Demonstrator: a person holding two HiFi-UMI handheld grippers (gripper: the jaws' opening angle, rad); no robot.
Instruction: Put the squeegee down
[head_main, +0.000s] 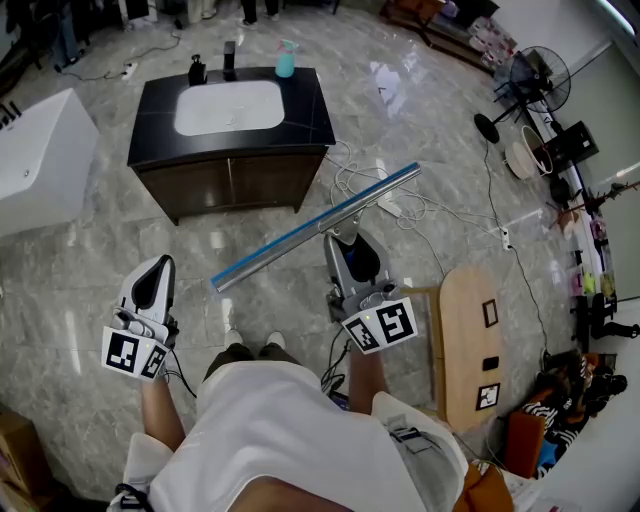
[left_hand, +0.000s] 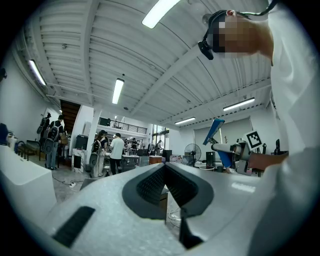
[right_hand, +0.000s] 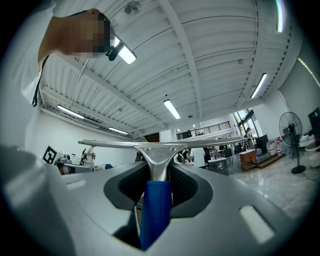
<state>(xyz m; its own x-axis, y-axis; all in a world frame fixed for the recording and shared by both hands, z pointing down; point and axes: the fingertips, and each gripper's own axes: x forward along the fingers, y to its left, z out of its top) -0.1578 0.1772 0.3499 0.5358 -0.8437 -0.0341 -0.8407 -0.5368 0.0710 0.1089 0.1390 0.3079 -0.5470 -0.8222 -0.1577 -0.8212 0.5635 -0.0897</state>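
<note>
The squeegee (head_main: 290, 241) is not yet put down: the right gripper (head_main: 343, 238) clamps its blue handle (right_hand: 155, 210) in half-closed jaws above the floor (head_main: 90, 270), the left gripper (head_main: 158, 268) is closed on nothing, so lowering it onto a surface probably comes next.

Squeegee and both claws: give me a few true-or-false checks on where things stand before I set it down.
1. The right claw grips the squeegee by its blue handle. True.
2. The left claw holds a bottle. False: it is shut on nothing.
3. The squeegee lies on the floor. False: it is held in the air.
4. A teal bottle stands on the sink cabinet. True.
</note>
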